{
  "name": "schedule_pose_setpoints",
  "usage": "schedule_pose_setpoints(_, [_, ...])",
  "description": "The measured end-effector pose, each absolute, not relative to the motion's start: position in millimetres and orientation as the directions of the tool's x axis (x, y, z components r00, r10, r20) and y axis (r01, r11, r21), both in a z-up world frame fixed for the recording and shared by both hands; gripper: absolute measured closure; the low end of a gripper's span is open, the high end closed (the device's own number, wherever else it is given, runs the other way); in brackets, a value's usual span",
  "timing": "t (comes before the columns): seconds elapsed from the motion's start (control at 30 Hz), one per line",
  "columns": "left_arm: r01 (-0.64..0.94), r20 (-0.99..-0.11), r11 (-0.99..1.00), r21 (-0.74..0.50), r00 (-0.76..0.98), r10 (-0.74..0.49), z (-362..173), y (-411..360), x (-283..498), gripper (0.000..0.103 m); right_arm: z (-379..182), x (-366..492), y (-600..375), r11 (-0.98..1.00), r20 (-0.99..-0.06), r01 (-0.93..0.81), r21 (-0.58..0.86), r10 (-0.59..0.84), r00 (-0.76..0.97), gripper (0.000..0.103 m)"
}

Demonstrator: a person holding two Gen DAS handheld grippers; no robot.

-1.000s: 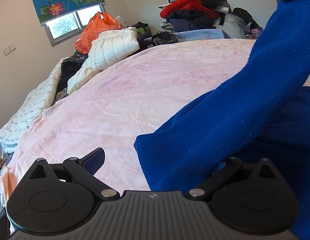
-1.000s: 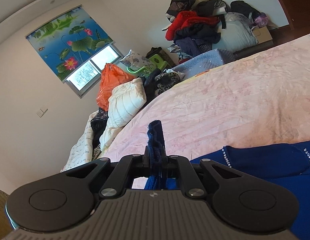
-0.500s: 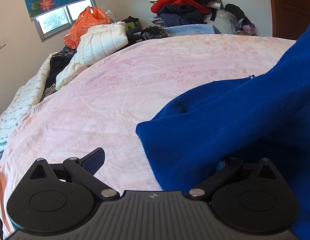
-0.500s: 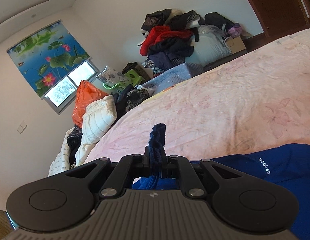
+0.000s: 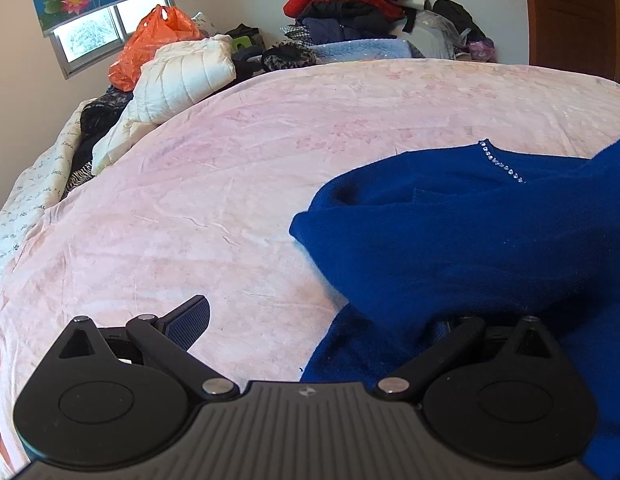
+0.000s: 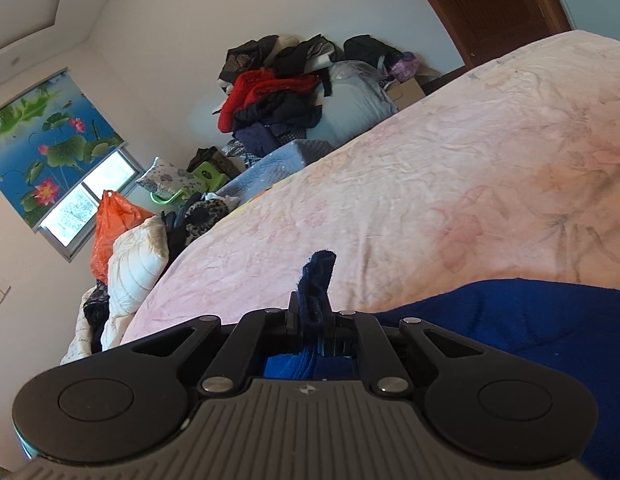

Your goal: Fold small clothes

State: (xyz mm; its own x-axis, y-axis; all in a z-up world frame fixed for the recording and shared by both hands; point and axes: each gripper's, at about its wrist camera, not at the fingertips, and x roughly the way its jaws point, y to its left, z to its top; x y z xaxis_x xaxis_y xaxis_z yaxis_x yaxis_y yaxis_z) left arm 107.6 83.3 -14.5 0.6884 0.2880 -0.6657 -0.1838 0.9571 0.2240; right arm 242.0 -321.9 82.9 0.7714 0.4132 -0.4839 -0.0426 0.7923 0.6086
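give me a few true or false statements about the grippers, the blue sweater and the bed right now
1. The right gripper is shut on a fold of the blue sweater. True.
2. The left gripper is clamped on the sweater. False: it stands wide open.
3. The sweater lies on a pink bedspread. True.
4. The sweater is red. False: it is blue, with small studs at one edge.
5. An orange bag sits near the window. True.

Ahead of the matt black plastic left gripper (image 5: 318,316), a fuzzy blue knit sweater (image 5: 450,240) lies on a crumpled pink cotton bedsheet (image 5: 230,184); farther off, a glossy orange plastic bag (image 5: 150,40).
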Motion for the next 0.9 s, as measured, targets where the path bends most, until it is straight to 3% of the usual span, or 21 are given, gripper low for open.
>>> schedule_pose_setpoints(0.43, [-0.096,-0.674,0.981,0.171,0.714,0.187,-3,64,89,0.000,36,227,-373,0.770,-0.527,0.088,0.632,0.344,0.777,0.092])
schedule_pose_setpoints(0.9, [-0.080,-0.695,0.983,0.164,0.698,0.173,-8,60,89,0.000,16,223,-396,0.774,-0.555,0.142,0.617,0.300,0.776,0.092])
